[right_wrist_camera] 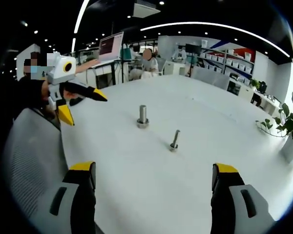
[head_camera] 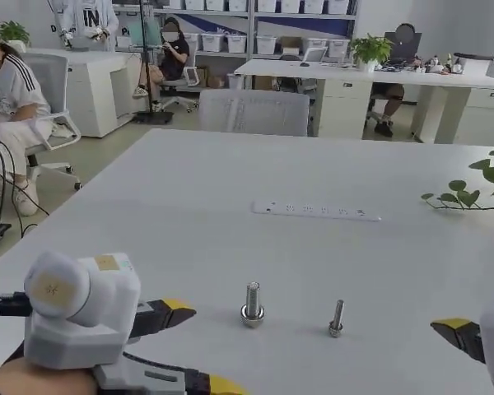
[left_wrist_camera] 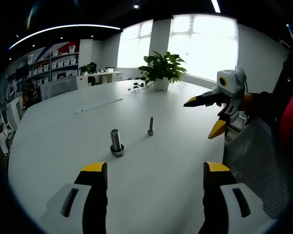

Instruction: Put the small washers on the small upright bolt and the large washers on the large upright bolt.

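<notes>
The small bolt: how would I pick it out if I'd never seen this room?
Start at the big white table and find the white power strip lying on it. Nearer the person than the strip, two bolts stand upright side by side. The small bolt is the right-hand one in the head view, clearly thinner than the large bolt.

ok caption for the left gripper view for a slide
Open left hand-held gripper faces large bolt and small bolt, upright on the table

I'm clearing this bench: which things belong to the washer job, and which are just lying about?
Job: large upright bolt; small upright bolt; left hand-held gripper and right hand-held gripper, both open.
Lying about: power strip; potted plant.
</notes>
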`<act>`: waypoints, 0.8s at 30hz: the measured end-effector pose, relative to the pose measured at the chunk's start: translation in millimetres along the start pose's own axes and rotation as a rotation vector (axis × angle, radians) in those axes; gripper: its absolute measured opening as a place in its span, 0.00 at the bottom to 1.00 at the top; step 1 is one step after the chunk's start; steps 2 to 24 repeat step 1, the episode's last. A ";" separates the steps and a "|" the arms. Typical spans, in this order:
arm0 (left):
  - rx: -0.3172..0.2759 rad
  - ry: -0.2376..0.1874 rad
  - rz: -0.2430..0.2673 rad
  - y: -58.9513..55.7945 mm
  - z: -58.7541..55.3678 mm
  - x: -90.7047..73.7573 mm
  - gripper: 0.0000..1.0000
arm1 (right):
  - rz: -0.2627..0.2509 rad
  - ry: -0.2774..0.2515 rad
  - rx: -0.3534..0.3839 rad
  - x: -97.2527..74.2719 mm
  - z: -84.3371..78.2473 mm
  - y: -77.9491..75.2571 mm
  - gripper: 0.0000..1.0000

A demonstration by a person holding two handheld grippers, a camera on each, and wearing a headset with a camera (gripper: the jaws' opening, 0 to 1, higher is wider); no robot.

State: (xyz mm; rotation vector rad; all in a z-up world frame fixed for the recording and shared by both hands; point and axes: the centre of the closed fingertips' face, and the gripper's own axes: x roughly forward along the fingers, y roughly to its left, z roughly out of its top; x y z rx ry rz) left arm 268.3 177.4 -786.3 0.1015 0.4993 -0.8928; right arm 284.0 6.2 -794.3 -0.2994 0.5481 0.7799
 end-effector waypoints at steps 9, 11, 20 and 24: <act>-0.001 0.000 -0.001 0.0 0.0 0.0 0.80 | 0.000 -0.001 0.001 0.0 0.1 -0.1 1.00; -0.001 0.000 -0.001 0.0 0.0 0.0 0.80 | 0.000 -0.001 0.001 0.0 0.1 -0.1 1.00; -0.001 0.000 -0.001 0.0 0.0 0.0 0.80 | 0.000 -0.001 0.001 0.0 0.1 -0.1 1.00; -0.001 0.000 -0.001 0.0 0.0 0.0 0.80 | 0.000 -0.001 0.001 0.0 0.1 -0.1 1.00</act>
